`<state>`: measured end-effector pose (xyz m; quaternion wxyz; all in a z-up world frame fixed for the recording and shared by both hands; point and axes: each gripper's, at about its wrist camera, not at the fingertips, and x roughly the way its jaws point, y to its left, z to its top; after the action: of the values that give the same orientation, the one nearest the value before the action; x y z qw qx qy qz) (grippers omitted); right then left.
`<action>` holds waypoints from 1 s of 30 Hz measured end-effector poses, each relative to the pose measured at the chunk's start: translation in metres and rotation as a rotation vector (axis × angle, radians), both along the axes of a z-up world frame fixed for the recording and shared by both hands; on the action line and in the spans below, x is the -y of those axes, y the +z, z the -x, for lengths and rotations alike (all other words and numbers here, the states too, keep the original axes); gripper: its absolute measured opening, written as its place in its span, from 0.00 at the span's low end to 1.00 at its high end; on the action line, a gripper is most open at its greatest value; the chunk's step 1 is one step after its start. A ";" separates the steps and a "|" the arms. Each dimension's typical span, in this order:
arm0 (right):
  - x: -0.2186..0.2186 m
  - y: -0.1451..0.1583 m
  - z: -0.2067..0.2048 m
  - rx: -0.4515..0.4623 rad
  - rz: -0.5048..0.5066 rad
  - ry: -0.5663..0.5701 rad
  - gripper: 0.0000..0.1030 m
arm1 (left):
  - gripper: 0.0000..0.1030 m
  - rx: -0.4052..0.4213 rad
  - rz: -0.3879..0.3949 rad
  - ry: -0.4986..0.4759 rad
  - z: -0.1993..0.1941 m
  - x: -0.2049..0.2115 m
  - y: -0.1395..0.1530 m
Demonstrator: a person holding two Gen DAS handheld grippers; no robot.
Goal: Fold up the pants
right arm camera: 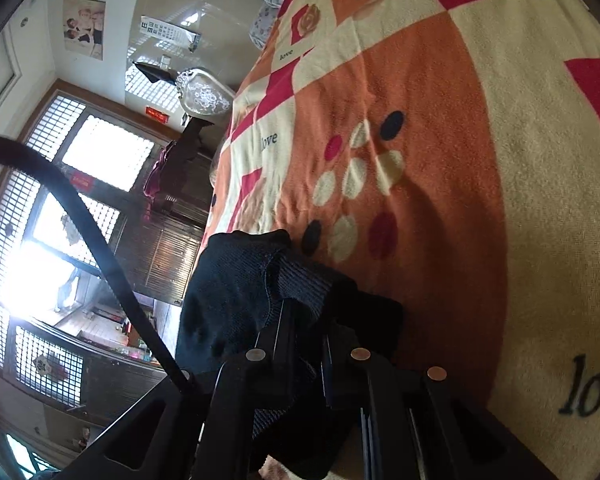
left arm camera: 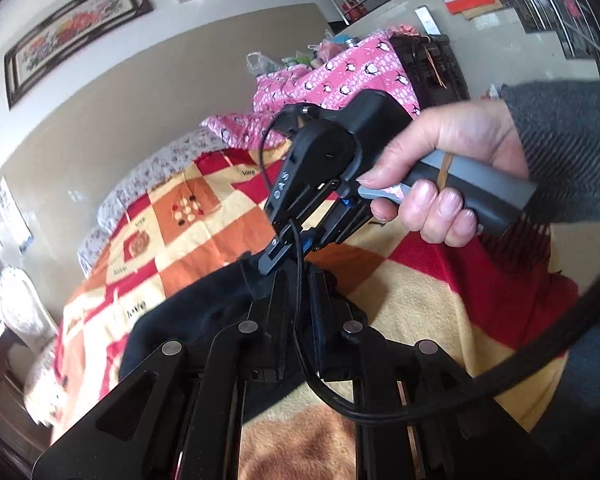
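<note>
The black pants (left arm camera: pixel 188 320) lie bunched on a checked red, orange and cream blanket (left arm camera: pixel 204 216) on a bed. My left gripper (left arm camera: pixel 298 292) is shut on a fold of the black pants. My right gripper (left arm camera: pixel 272 260), held in a hand, pinches the same cloth just ahead of the left fingertips. In the right wrist view my right gripper (right arm camera: pixel 304 320) is shut on the ribbed edge of the pants (right arm camera: pixel 236 292), lifted off the blanket (right arm camera: pixel 420 120).
A pink penguin-print quilt (left arm camera: pixel 340 76) is piled at the bed's far end. A floral pillow (left arm camera: pixel 148 176) lies by the wall. A dark wooden cabinet (right arm camera: pixel 164 236) and bright windows (right arm camera: pixel 60 240) stand beyond the bed's edge. A black cable (right arm camera: pixel 100 256) crosses the view.
</note>
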<state>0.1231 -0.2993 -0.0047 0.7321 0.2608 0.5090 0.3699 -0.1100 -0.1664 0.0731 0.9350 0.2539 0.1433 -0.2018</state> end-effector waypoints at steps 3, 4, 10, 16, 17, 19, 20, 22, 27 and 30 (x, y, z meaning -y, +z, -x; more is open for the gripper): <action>0.008 -0.003 -0.001 0.009 -0.017 -0.026 0.12 | 0.10 -0.066 0.058 0.007 0.006 -0.010 -0.001; 0.013 -0.001 0.001 0.022 -0.016 -0.044 0.14 | 0.10 -0.089 0.074 0.020 0.008 -0.020 0.000; 0.049 0.048 0.035 0.275 0.119 -0.201 0.19 | 0.11 -0.170 0.217 0.102 0.027 -0.073 -0.007; 0.077 0.121 0.111 0.712 0.189 -0.284 0.20 | 0.10 -0.211 0.332 0.260 0.027 -0.125 -0.009; 0.073 0.128 0.125 0.784 0.194 -0.245 0.22 | 0.10 -0.224 0.377 0.276 0.021 -0.132 -0.006; 0.046 0.130 0.143 0.849 0.217 -0.142 0.34 | 0.10 -0.253 0.500 0.283 0.007 -0.146 0.001; 0.030 0.126 0.148 0.853 0.232 -0.089 0.36 | 0.10 -0.272 0.552 0.275 0.000 -0.149 0.005; -0.004 0.113 0.156 0.856 0.279 -0.033 0.37 | 0.10 -0.312 0.624 0.234 -0.011 -0.151 0.008; -0.080 0.074 0.158 0.838 0.388 0.104 0.37 | 0.10 -0.525 0.678 0.307 -0.040 -0.146 -0.039; -0.105 0.047 0.149 0.817 0.516 0.167 0.37 | 0.10 -0.557 0.742 0.318 -0.036 -0.149 -0.054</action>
<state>-0.0259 -0.1942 0.0419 0.8805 -0.1374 0.2746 0.3610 -0.0743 -0.0173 0.0189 0.9079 -0.1848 0.3434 -0.1540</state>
